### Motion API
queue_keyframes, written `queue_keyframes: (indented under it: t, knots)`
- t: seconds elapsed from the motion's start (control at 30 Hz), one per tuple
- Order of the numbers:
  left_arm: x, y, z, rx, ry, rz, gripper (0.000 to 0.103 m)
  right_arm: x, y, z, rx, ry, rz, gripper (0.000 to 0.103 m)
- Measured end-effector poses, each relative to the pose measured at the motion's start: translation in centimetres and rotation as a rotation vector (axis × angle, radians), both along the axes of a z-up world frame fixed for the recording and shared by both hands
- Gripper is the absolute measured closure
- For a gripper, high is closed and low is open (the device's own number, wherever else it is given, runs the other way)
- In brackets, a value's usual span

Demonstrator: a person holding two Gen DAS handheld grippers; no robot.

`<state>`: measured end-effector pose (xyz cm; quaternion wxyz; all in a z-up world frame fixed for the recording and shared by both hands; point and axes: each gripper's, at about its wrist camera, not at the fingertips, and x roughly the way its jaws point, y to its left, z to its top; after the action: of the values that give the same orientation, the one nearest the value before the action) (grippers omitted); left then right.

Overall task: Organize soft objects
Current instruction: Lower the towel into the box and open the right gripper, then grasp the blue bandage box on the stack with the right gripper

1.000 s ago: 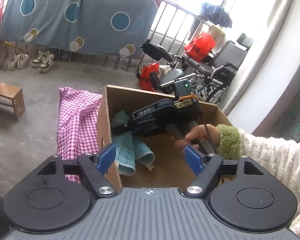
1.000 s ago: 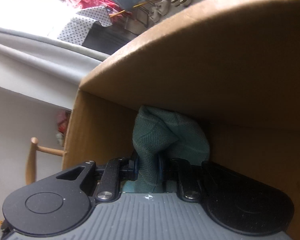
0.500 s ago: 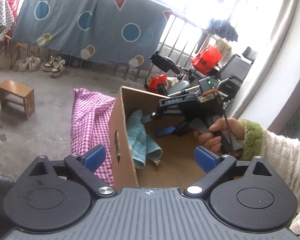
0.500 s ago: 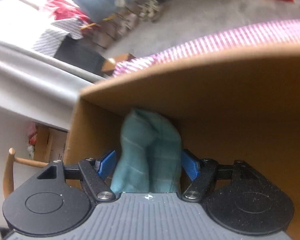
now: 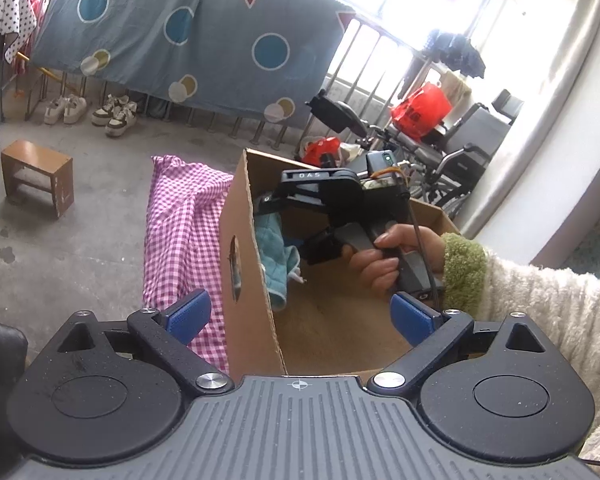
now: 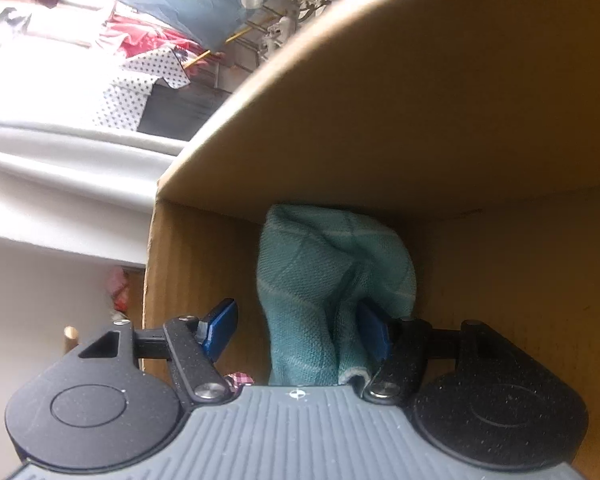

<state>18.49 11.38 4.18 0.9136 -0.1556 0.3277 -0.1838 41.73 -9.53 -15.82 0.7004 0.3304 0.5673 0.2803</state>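
Towel in box, checked cloth outside

The towel [image 5: 274, 248] lies inside the cardboard box [image 5: 244, 248] against its wall; the checked cloth [image 5: 180, 232] lies outside, left of it.

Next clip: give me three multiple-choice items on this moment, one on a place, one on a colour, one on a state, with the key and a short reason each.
1. Where is the teal towel?
A. On the wooden stool
B. Inside the cardboard box
C. Hung on the window railing

2. What colour is the checked cloth lying beside the box?
A. Pink and white
B. Yellow and black
C. Plain green

3. How does the left tool stand?
A. Shut on the towel
B. Shut on the checked cloth
C. Open, holding nothing

Key:
1 B: both views show the towel against the box's inner wall.
2 A: the left wrist view shows pink gingham on the floor.
3 C: its blue pads stand wide apart, with only the box edge between them.
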Motion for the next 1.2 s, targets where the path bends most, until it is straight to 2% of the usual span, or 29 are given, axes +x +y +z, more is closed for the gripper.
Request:
queue_keyframes:
  t: [0.1, 0.23, 0.37, 0.53, 0.63, 0.77, 0.9, 0.97, 1.07, 1.2]
  knots:
    - [-0.4, 0.0, 0.0, 0.001, 0.004, 0.006, 0.004, -0.1, -1.2, -0.1, 0.028, 0.013, -0.003, 0.027]
    - [-0.9, 0.5, 0.1, -0.004, 0.005, 0.019, 0.003, -0.3, -2.5, 1.5, 0.039, 0.001, -0.035, 0.017]
    - [-1.8, 0.8, 0.5, -0.021, 0.001, 0.033, 0.003, -1.2, -4.5, 4.3, 0.035, -0.038, -0.061, 0.017]
    - [-3.3, 0.7, 1.3, -0.037, -0.014, 0.030, 0.002, -3.4, -7.9, 8.7, 0.069, -0.133, -0.085, 0.017]
    - [-4.3, 0.5, 1.9, -0.046, -0.024, 0.023, 0.002, -5.6, -9.9, 12.1, 0.104, -0.200, -0.095, 0.017]
    - [-5.6, -0.2, 2.5, -0.056, -0.043, -0.027, 0.001, -10.6, -12.1, 16.2, 0.175, -0.305, -0.098, 0.017]
    - [-6.7, -1.8, 2.1, -0.016, -0.040, -0.103, 0.001, -16.8, -15.0, 19.2, 0.179, -0.410, -0.107, 0.017]
    - [-6.9, -2.8, 1.4, 0.006, -0.021, -0.138, 0.001, -19.8, -15.4, 19.3, 0.172, -0.431, -0.121, 0.017]
    - [-7.2, -4.6, 0.1, 0.038, 0.007, -0.191, 0.001, -23.9, -15.9, 17.4, 0.172, -0.416, -0.130, 0.018]
    - [-7.5, -6.9, -1.4, 0.104, 0.021, -0.249, 0.003, -28.5, -15.2, 12.6, 0.125, -0.328, -0.141, 0.034]
